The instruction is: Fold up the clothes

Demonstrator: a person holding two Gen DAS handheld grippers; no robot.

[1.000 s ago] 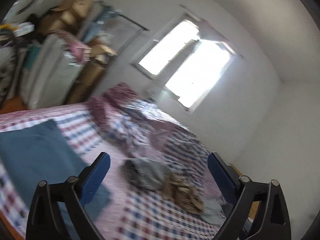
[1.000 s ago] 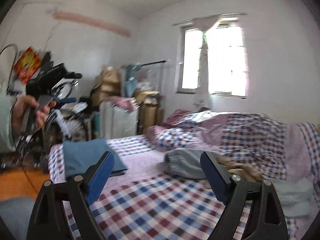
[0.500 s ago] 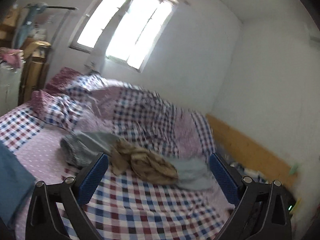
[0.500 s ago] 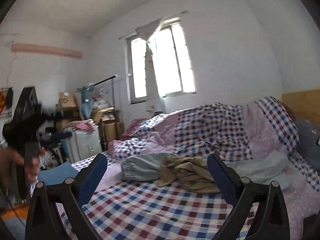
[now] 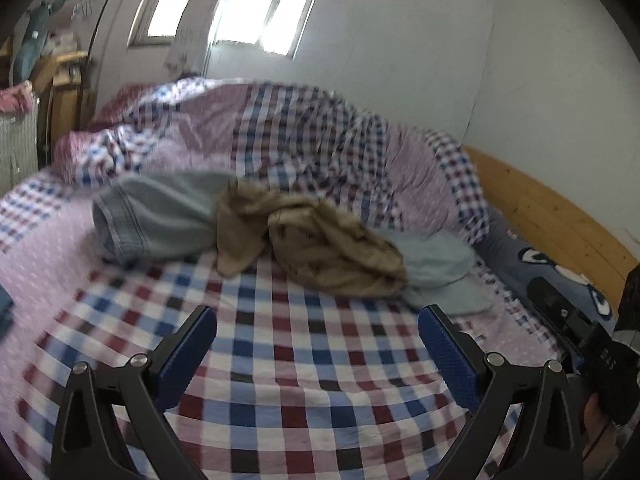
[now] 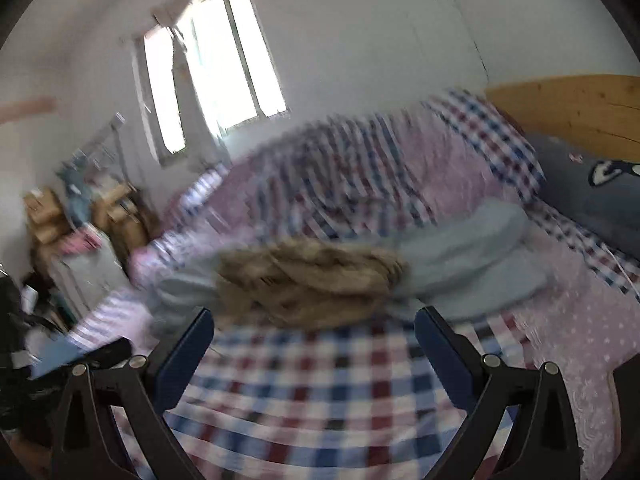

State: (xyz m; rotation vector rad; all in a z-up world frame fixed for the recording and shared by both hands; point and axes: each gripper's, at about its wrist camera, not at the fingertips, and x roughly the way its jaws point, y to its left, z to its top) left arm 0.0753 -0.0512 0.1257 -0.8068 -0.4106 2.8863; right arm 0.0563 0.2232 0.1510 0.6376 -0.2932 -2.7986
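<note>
Left wrist view: left hand-held gripper point(image 5: 317, 344) open wide, blue pads apart, nothing between them, hanging over the checked sheet of the bed point(image 5: 280, 380). Beyond the fingertips, near mid-bed, a small heap of clothes: a crumpled tan garment point(image 5: 316, 240) on top in the middle, a pale blue-grey garment point(image 5: 156, 216) with a ribbed cuff or waistband sticking out to its left, and a light blue garment point(image 5: 436, 268) spread flat to its right, partly under the tan one. A rumpled plaid quilt point(image 5: 304, 136) is piled behind the heap against the wall. Wooden headboard point(image 5: 552, 216) along the right side, dark blue pillow point(image 5: 552, 276) with a white pattern just in front of it. Window point(image 5: 240, 4) bright above the quilt. At the right edge, part of the right hand-held gripper point(image 5: 576, 336) shows, black body only, its state unreadable from here. Right wrist view, blurred: right hand-held gripper point(image 6: 314, 344) spread to its full width, empty, over the checked sheet. The tan garment point(image 6: 312, 280) lies just past the fingertips, apart from them, with the light blue garment point(image 6: 480, 264) to its right. Quilt point(image 6: 360, 176) behind, headboard point(image 6: 572, 108) upper right, window point(image 6: 212, 68) upper left, boxes and clutter point(image 6: 60, 216) blurred at left.
</note>
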